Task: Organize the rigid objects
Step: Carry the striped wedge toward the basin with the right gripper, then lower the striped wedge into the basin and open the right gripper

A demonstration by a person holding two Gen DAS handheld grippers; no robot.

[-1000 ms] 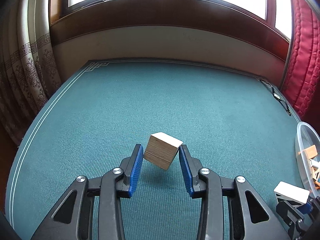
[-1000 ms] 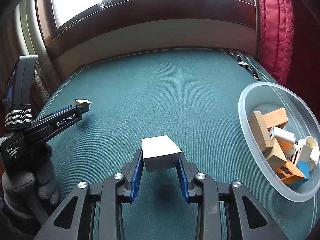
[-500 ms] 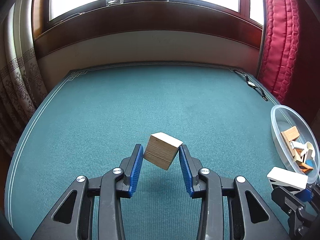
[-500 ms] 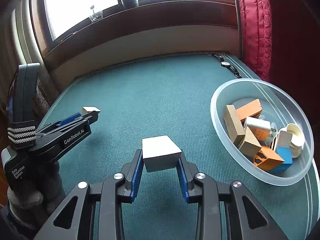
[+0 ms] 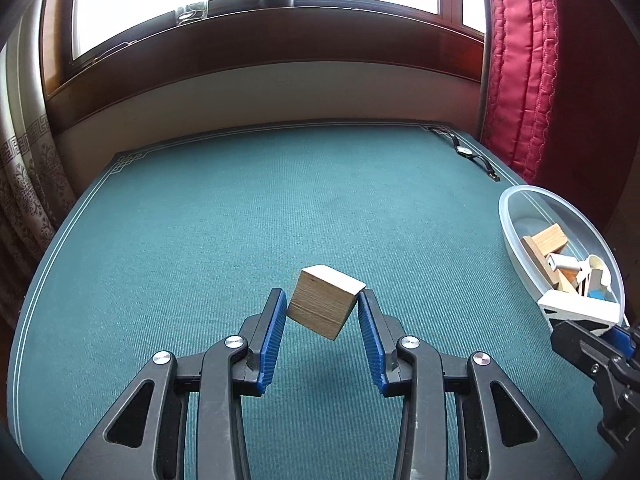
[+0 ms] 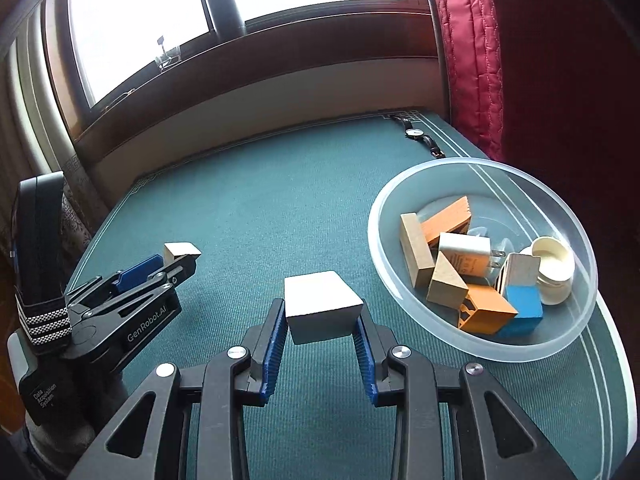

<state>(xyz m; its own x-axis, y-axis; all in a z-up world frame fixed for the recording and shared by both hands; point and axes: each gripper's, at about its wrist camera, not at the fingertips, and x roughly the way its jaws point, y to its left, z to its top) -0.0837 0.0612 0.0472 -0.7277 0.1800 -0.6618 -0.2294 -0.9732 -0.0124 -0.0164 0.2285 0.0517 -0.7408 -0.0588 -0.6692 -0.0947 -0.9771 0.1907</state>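
Two hand-held grippers over teal table [image 5: 200, 240] by window: left [image 5: 322, 306] clamps wooden block [image 5: 324, 302], right [image 6: 322, 312] white block [image 6: 320, 306]

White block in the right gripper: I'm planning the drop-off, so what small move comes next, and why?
Probably carry the right gripper rightward over the clear bowl, then open. It is shut on the white block, held off the green cloth, and the bowl holding other blocks sits just to its right.

The bowl [image 5: 516, 208] is partly cut off.
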